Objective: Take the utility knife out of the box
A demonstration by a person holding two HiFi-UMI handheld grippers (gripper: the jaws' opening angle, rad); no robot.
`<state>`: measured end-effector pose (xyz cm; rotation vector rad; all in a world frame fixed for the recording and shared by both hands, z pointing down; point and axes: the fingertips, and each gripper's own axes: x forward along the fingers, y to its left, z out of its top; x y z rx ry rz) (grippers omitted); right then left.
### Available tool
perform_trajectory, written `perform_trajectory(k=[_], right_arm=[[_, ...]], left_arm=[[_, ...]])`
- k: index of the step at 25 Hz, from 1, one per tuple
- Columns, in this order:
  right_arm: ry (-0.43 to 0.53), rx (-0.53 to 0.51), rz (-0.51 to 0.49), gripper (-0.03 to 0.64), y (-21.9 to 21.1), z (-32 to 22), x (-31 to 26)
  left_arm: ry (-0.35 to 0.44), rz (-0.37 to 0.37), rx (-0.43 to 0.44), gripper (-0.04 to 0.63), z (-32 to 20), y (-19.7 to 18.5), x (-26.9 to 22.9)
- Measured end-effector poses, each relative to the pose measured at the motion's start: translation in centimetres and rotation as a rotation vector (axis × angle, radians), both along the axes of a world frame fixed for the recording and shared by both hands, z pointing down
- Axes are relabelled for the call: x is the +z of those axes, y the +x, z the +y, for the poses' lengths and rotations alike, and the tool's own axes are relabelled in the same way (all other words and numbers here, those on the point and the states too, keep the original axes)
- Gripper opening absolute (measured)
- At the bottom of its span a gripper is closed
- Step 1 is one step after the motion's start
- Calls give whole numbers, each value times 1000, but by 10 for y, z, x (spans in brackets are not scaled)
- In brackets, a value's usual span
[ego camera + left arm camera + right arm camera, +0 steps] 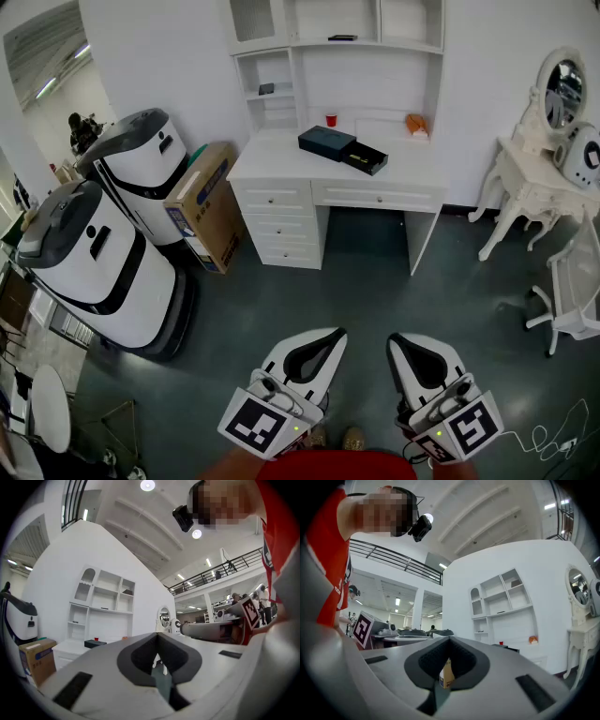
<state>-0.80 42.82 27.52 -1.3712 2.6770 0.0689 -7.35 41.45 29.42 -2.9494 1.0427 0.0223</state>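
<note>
- White desk (281, 171) stands well away across the floor, and the dark box (327, 142) sits on top of it with its tray (365, 158) slid out to the right. The knife is too small to make out from here. I judge it lies in the box or the tray.
- Left gripper (317, 347) and right gripper (411, 352) hang low, close to the person's body. Each has its jaws pressed together with nothing between them.
- Arriving at the box with the jaws shut like this would only push it. The tips would shove the box or tray along the desk instead of closing round the knife, so the jaws need to open first.
- Pulling at the knife with one gripper alone could drag the whole box, which looks light. The other gripper would have to steady it.
- A knife like this is probably thin and smooth. A shallow pinch could let it slip and drop back into the tray or onto the floor.
- Red cup (331, 120) stands near the box, behind it, and an orange thing (417, 124) lies near the tray. A careless reach could knock either one.
- Loose cable (555, 438) and a chair (574, 298) lie to the right, so a sideways step on the way over could catch them.
</note>
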Motion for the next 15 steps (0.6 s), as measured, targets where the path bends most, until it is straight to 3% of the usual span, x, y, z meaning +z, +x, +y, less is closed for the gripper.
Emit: perform_trajectory(k=[12, 15], right_arm=[[3, -5, 10, -8, 0, 1, -4], [4, -7, -3, -8, 6, 1, -4]], left_arm=[[13, -2, 8, 8, 1, 3, -3], [60, 17, 0, 8, -3, 6, -7]])
